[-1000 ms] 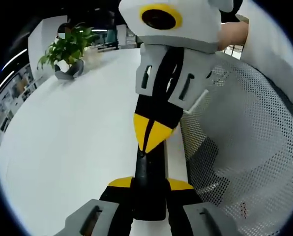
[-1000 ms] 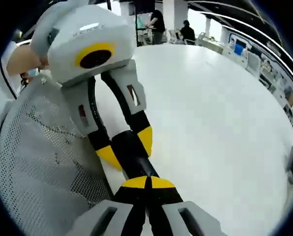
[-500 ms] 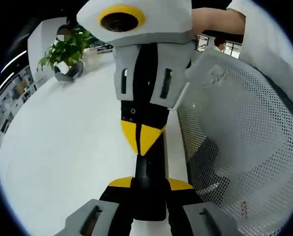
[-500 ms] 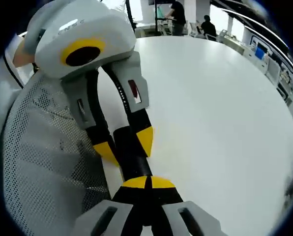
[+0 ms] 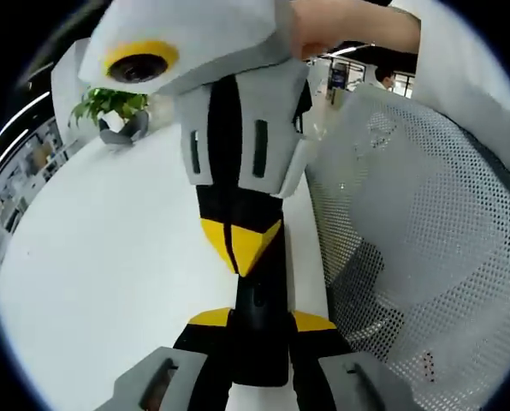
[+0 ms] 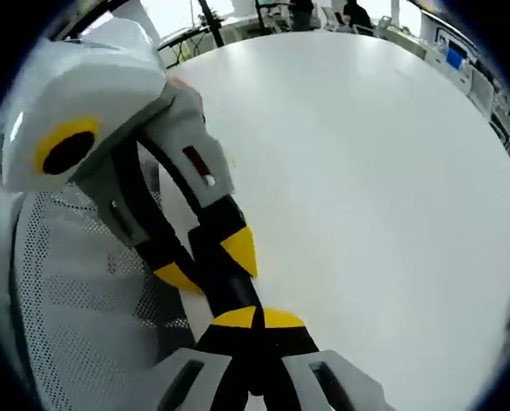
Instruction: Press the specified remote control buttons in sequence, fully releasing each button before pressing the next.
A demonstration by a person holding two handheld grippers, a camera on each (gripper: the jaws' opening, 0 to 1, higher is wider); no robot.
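in the left gripper view my left gripper [image 5: 259, 330] has its jaws clamped on either side of the black remote [image 5: 259, 325], which sticks forward between the yellow tips, over the edge of the white table [image 5: 101, 274]. the right gripper [image 5: 238, 248] comes in from above with its yellow tips pinched together into a point, sitting at the remote's far end. half a second ago that point was at much the same spot, but the gripper's body has swung left across the view — so i judge a press is on or just ending; i cannot see which button. a mesh chair back [image 5: 409, 231] fills the right, a potted plant [image 5: 114, 107] stands far off.

in the right gripper view my right gripper [image 6: 257, 318] is closed tip to tip, touching the remote [image 6: 225, 278], while the left gripper [image 6: 208, 261] holds it from the side. the view has tilted since — my hand rolled, nothing on the table moved.
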